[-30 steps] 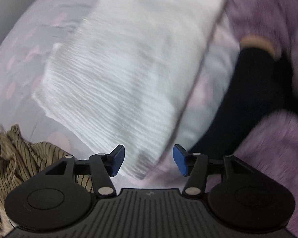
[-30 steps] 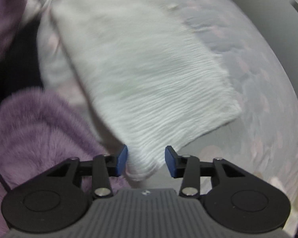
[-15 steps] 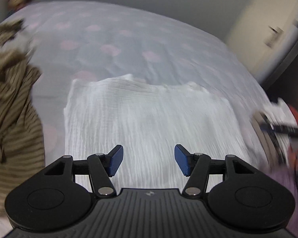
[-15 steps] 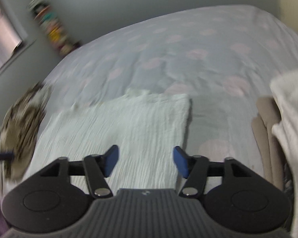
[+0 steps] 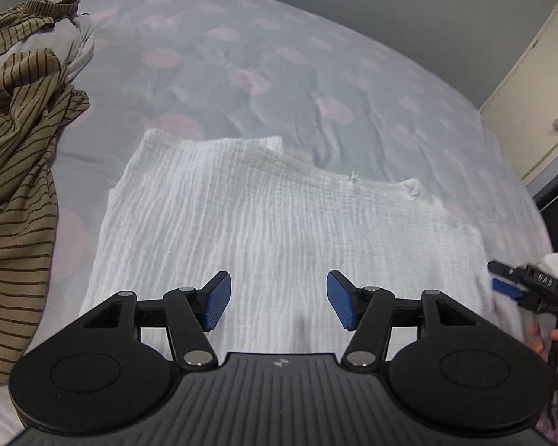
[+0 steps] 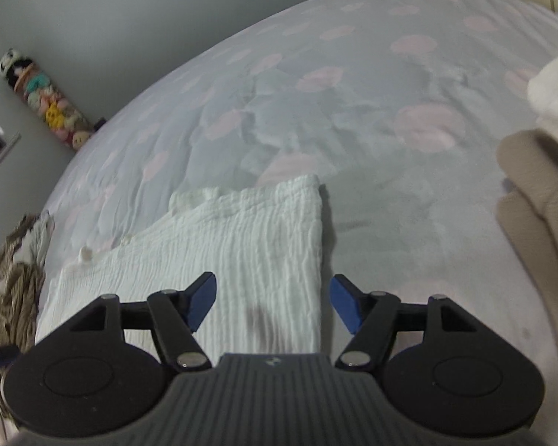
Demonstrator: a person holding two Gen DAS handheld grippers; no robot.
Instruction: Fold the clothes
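Your left tongs (image 5: 275,304) and right tongs (image 6: 273,304) both gape wide and empty over the folded white cloth (image 5: 279,219) on the bed (image 5: 316,74).

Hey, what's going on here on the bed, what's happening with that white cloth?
A person is folding clothes on a bed with a hand-held gripper in each hand. A white crinkled cloth lies folded flat on the spotted bedspread. The left hand-held gripper and the right hand-held gripper both hover over its near side, jaws open and holding nothing. A striped brown garment lies crumpled to the left, unfolded, and some folded beige and white pieces sit stacked to the right.
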